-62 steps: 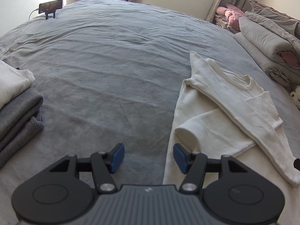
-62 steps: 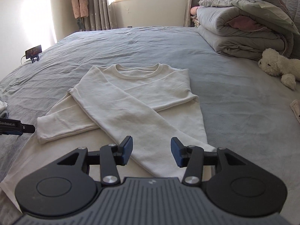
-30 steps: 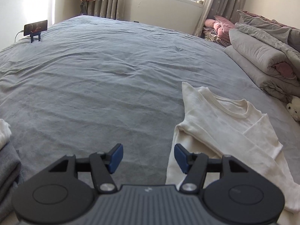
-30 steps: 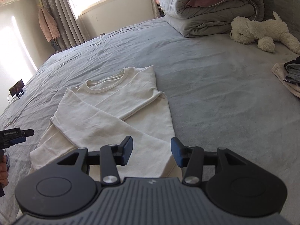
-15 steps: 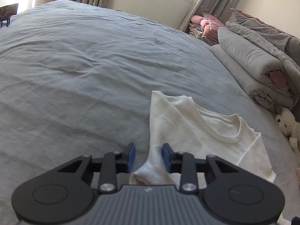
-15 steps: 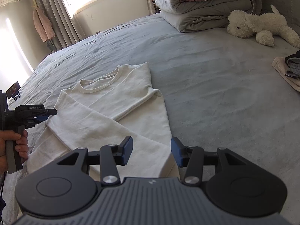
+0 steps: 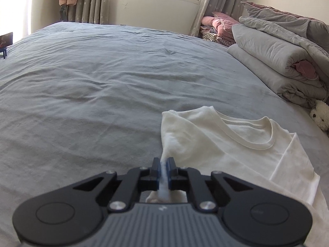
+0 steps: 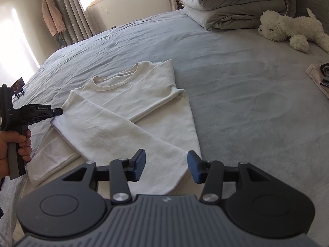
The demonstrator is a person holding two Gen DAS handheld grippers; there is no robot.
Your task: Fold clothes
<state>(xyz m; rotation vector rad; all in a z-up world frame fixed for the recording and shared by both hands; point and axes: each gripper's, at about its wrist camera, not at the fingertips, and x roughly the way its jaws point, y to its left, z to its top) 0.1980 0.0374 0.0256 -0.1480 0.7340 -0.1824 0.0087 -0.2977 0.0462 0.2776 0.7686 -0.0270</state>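
Shirt (image 8: 131, 111): lies flat on the bed (image 8: 236, 82), sleeves crossed, collar at far end, long axis running away from me.
Left gripper (image 7: 163, 171): I have it pinched on the shirt's left fold.
Right gripper (image 8: 166, 165): parted, empty, above the hem.
Nearer: left, I judge.

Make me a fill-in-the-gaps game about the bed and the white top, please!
1. The left tongs are pinching the edge of the white ____.
2. The right tongs are ____, with nothing between them.
3. The fluffy white ____ lies on the bed near the folded grey quilts.
4. The top's sleeves are folded ____ its front.

Missing words: sweater; open; toy dog; across
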